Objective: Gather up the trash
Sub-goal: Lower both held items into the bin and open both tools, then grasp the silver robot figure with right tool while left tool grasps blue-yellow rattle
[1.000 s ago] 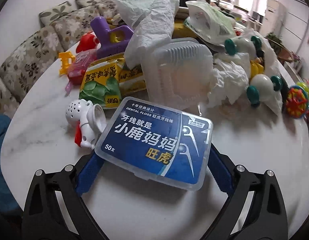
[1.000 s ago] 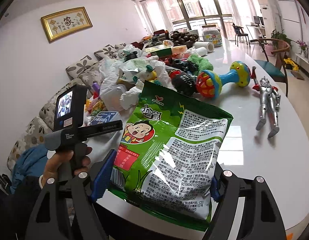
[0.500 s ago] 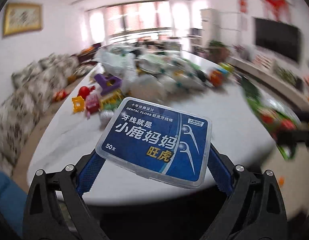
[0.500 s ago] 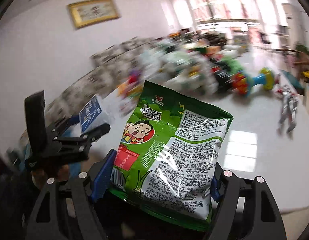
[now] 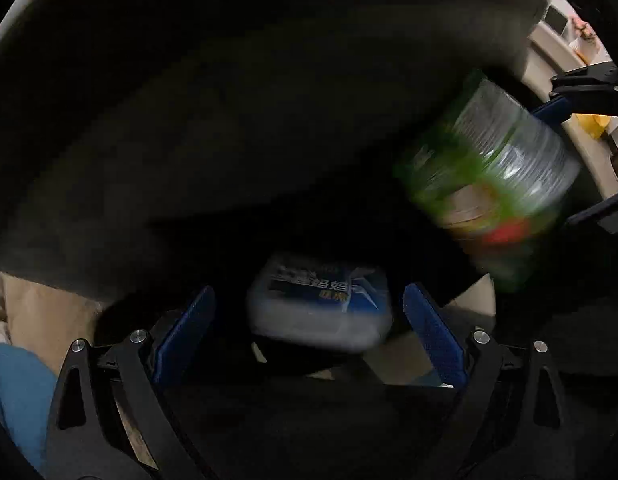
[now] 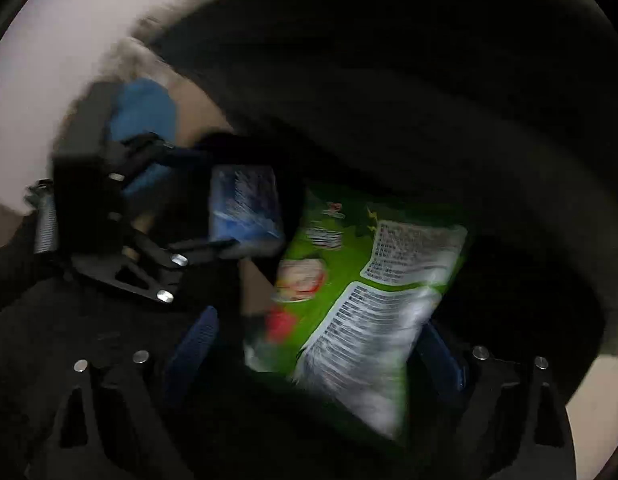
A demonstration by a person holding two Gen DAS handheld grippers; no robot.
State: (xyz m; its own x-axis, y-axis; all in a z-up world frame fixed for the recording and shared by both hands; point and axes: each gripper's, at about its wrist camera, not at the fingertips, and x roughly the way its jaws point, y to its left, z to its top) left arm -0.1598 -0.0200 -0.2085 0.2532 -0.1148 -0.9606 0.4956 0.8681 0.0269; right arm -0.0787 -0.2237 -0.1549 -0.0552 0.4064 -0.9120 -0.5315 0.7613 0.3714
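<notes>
Both grippers point down into a dark bin (image 5: 269, 120), its black inside filling both views. My left gripper (image 5: 309, 334) is open. The blue dental floss box (image 5: 321, 300) lies blurred between its blue pads (image 5: 185, 336), with a gap on each side. My right gripper (image 6: 317, 346) has its jaws opening. The green snack bag (image 6: 369, 280) sits loose and blurred between them, clear of the left pad (image 6: 193, 344). In the right wrist view the left gripper (image 6: 205, 200) and the floss box (image 6: 245, 204) show to the left. The snack bag (image 5: 489, 184) shows at the right of the left wrist view.
The bin's dark curved rim (image 6: 389, 20) arcs over the top. Tan floor (image 5: 41, 312) shows at lower left beside a blue cloth (image 5: 13, 384). A pale surface (image 6: 69, 40) lies outside the rim, and light furniture (image 5: 565, 60) shows at the far right.
Both grippers swung away from the cluttered table and tipped down into the dark bin. The left jaws let go of the floss box, and the right jaws spread away from the snack bag.
</notes>
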